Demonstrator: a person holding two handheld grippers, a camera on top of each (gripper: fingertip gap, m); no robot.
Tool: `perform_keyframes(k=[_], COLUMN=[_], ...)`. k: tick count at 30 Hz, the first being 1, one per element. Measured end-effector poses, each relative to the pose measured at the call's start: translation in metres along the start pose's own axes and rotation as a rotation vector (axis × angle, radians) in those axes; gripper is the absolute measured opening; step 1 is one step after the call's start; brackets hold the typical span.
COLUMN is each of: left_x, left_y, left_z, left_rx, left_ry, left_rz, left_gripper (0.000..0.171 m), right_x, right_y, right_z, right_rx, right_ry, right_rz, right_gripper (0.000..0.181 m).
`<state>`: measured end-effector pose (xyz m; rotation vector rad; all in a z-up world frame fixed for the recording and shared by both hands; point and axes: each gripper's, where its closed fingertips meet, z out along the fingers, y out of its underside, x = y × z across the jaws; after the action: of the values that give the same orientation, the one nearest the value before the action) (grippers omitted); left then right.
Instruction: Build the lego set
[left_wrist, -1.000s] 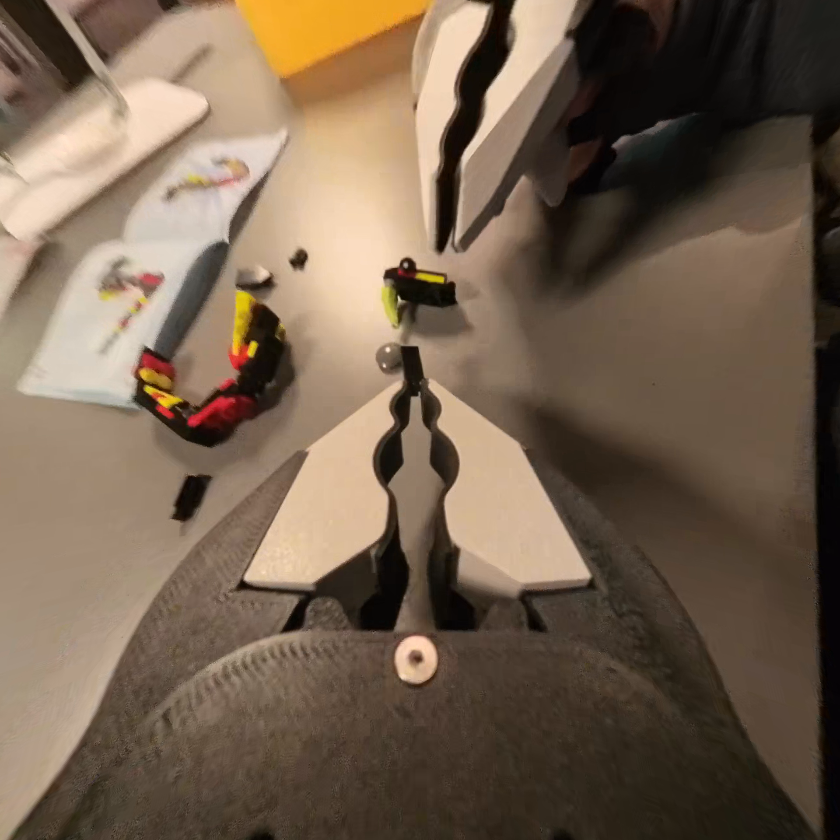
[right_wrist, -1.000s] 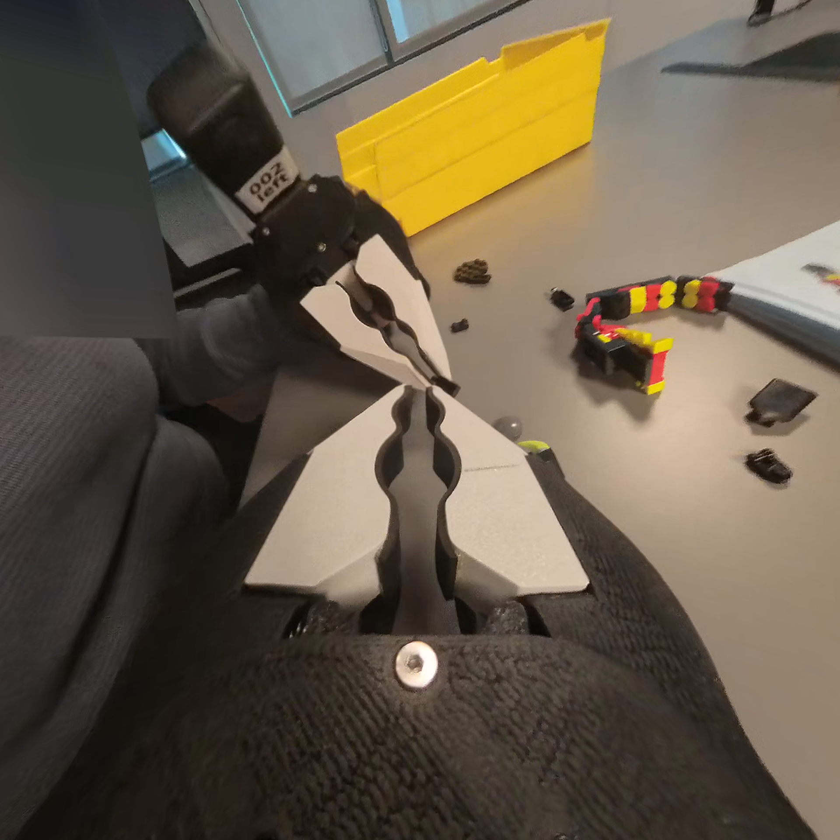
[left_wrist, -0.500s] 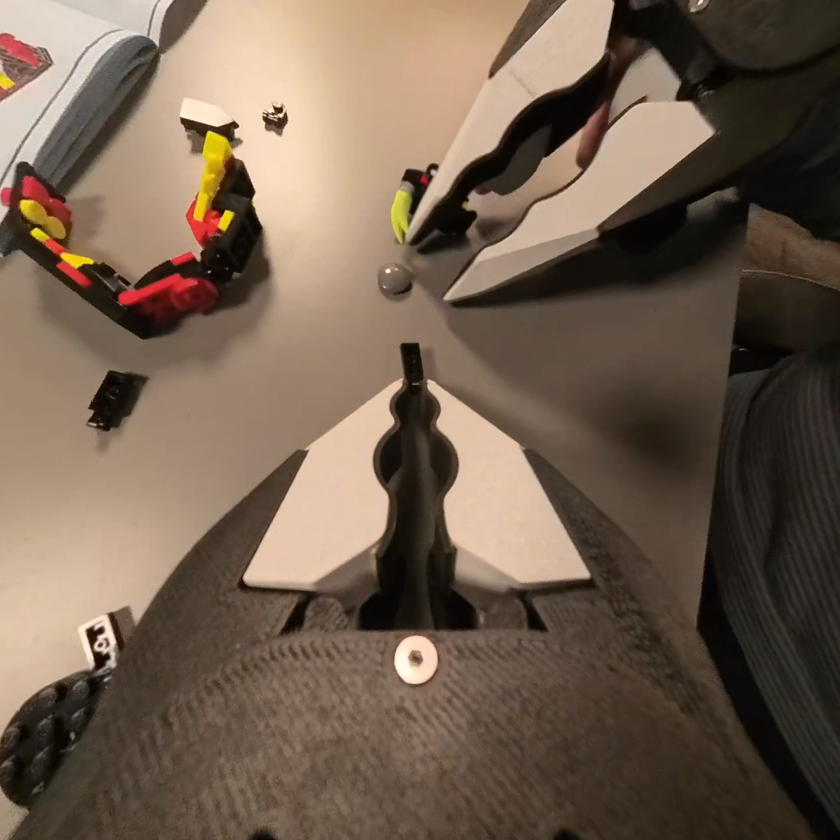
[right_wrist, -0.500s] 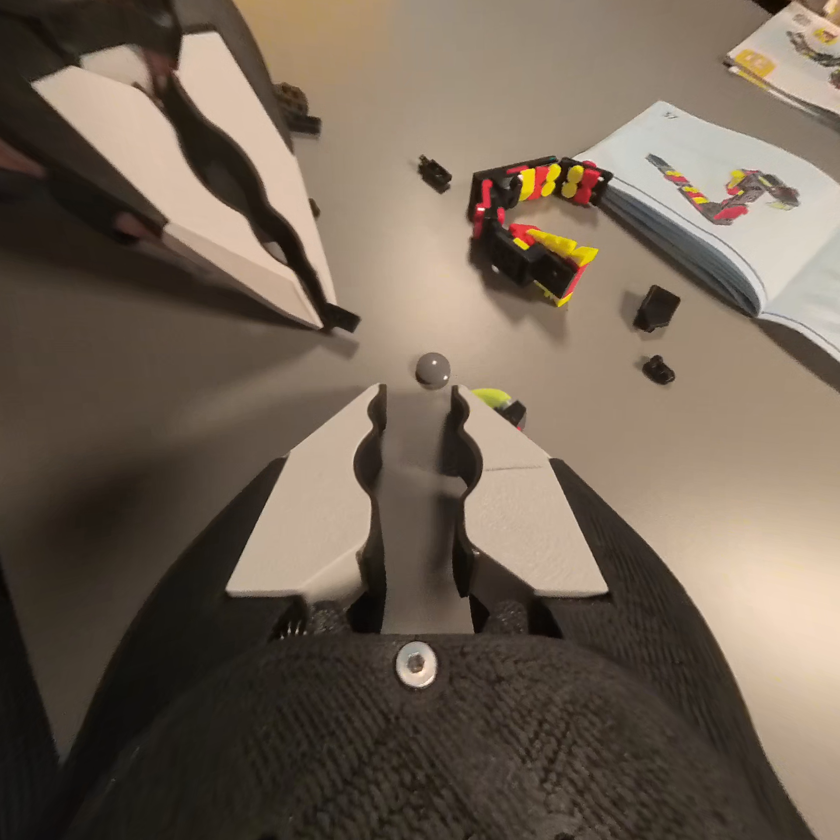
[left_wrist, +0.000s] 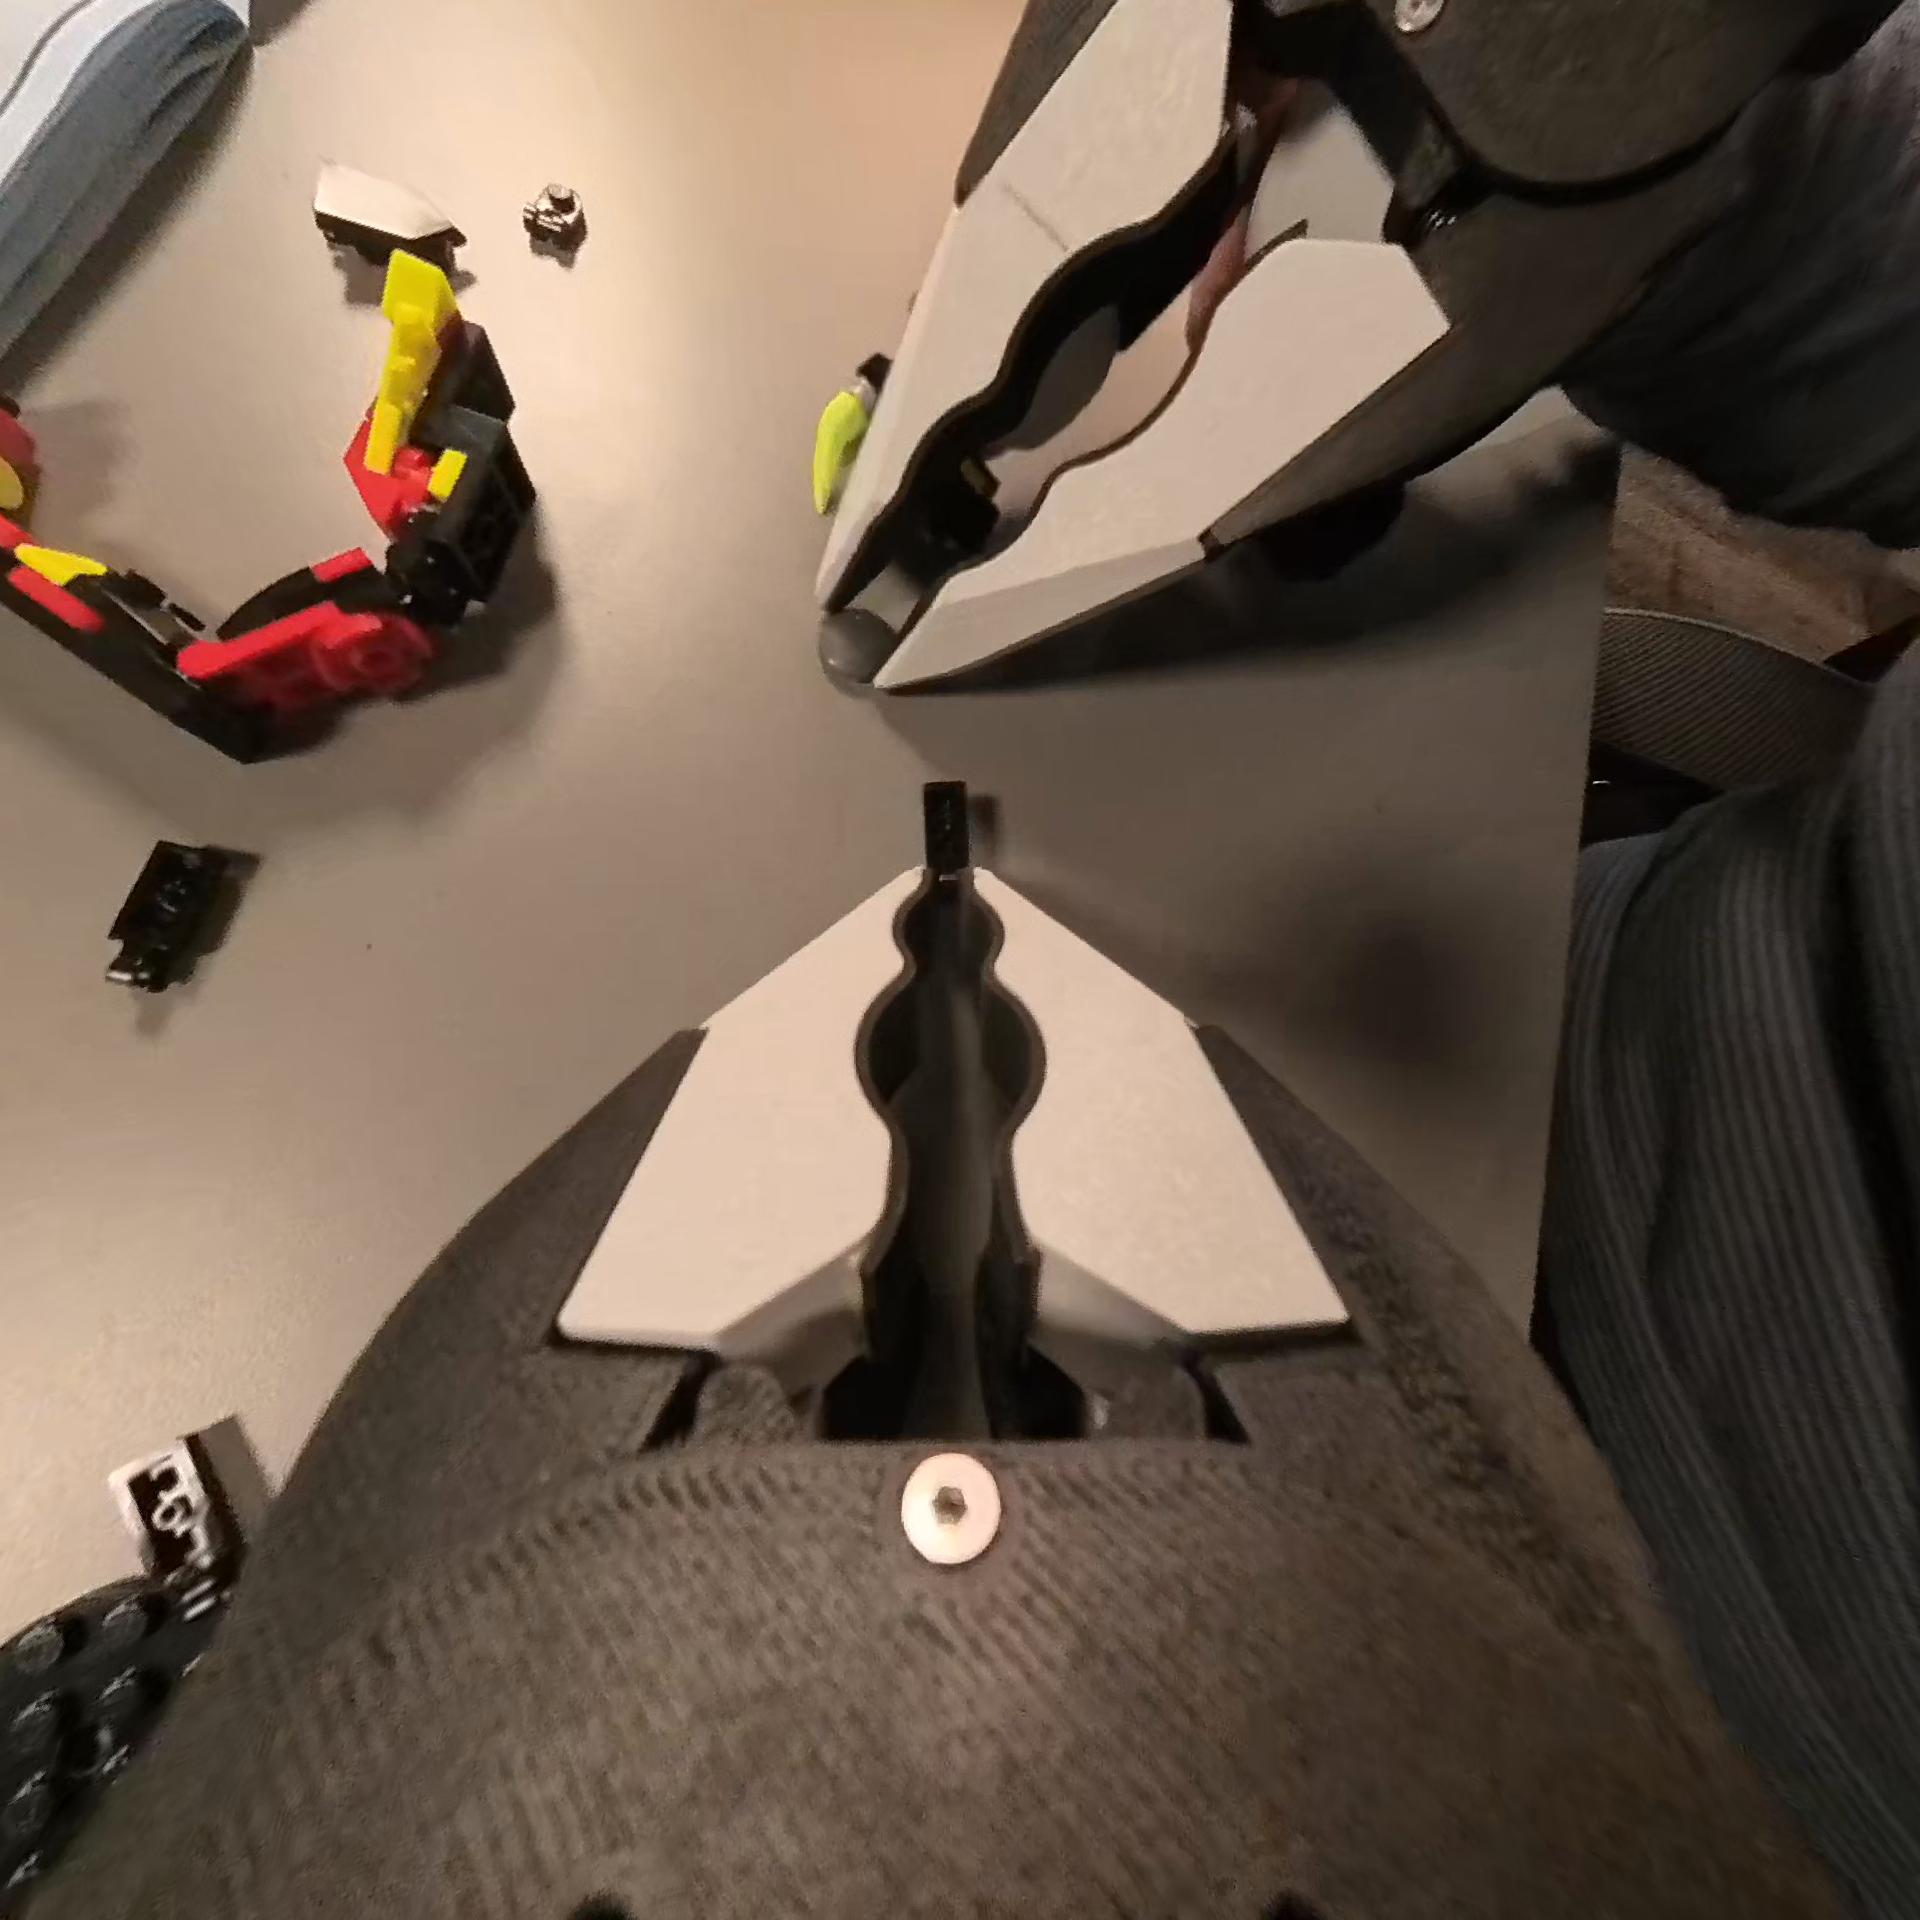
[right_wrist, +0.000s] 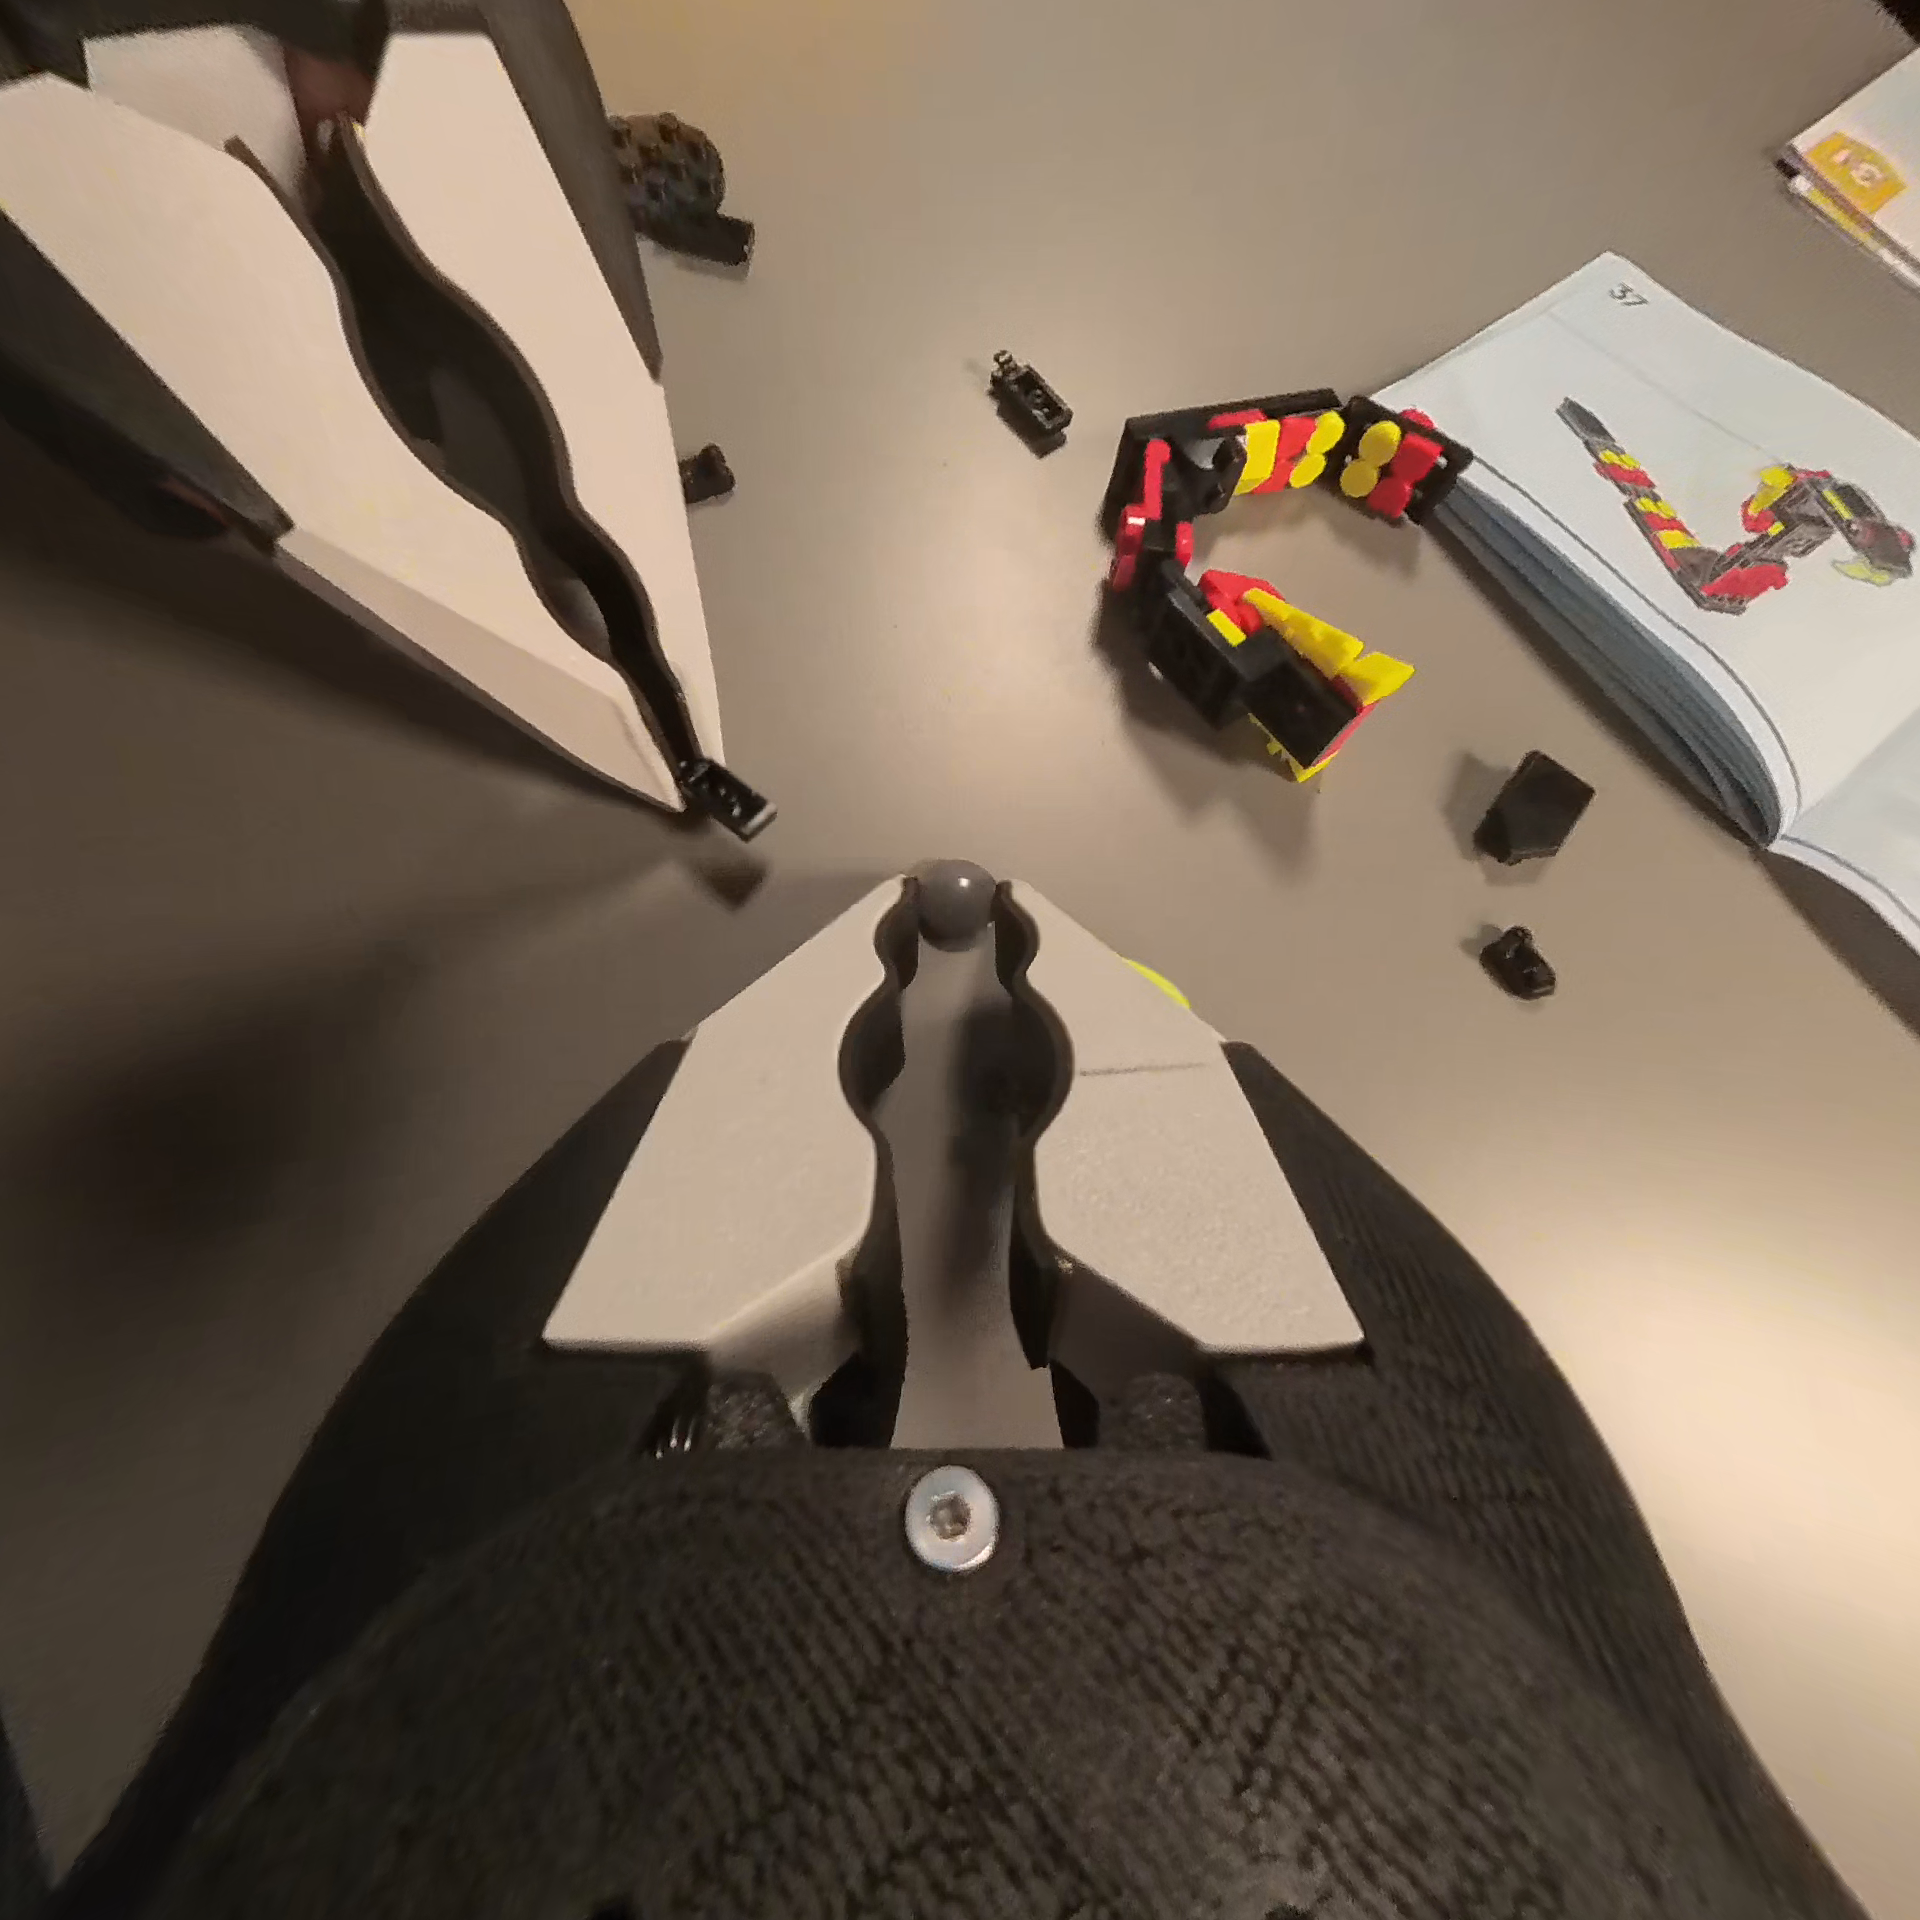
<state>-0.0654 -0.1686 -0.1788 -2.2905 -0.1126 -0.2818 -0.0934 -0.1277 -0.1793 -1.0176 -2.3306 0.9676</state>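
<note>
My left gripper (left_wrist: 945, 878) is shut on a small black lego piece (left_wrist: 945, 826) that sticks out past its tips, just above the grey table (left_wrist: 644, 935). It also shows at the upper left of the right wrist view (right_wrist: 717, 800). My right gripper (right_wrist: 954, 894) has its tips closed on both sides of a small grey ball (right_wrist: 951, 906) on the table. The left wrist view shows that gripper (left_wrist: 857, 639) low on the table. The red, yellow and black snake build (right_wrist: 1226, 592) lies curled beyond, also in the left wrist view (left_wrist: 312, 644).
A lime piece (left_wrist: 836, 442) lies beside my right gripper. An open instruction booklet (right_wrist: 1714, 582) lies at the right. Loose black pieces are scattered: a slope (right_wrist: 1532, 810), a small clip (right_wrist: 1517, 961), a plate (left_wrist: 171, 909), a studded cluster (right_wrist: 670, 182). A person's legs are at the table edge (left_wrist: 1745, 1143). Spacing between my two grippers at the tips: around 5 centimetres.
My right gripper has moved forward to the grey ball and its jaws have narrowed onto it. My left gripper keeps the black piece and has come closer to the right gripper.
</note>
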Motion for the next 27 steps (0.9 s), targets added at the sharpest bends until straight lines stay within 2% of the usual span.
perform_keyframes(k=[2, 5, 9, 27], left_x=[0.0, -0.001, -0.001, 0.002], left_y=[-0.001, -0.001, -0.001, -0.003], left_z=[0.0, 0.0, 0.0, 0.001], left_rx=[-0.003, 0.007, 0.014, 0.033], left_ry=[0.002, 0.003, -0.005, 0.006], left_rz=[-0.013, -0.032, -0.014, 0.015], left_gripper=[0.002, 0.002, 0.002, 0.002], right_x=[-0.002, -0.024, -0.039, -0.045], right_y=[-0.005, -0.021, -0.023, -0.02], right_z=[-0.002, -0.01, -0.01, -0.004], right_rx=[0.021, 0.111, 0.113, 0.08], right_ry=[-0.018, -0.146, -0.201, -0.17], right_rz=[-0.055, -0.098, -0.167, -0.289], right_gripper=[0.012, 0.012, 0.012, 0.013])
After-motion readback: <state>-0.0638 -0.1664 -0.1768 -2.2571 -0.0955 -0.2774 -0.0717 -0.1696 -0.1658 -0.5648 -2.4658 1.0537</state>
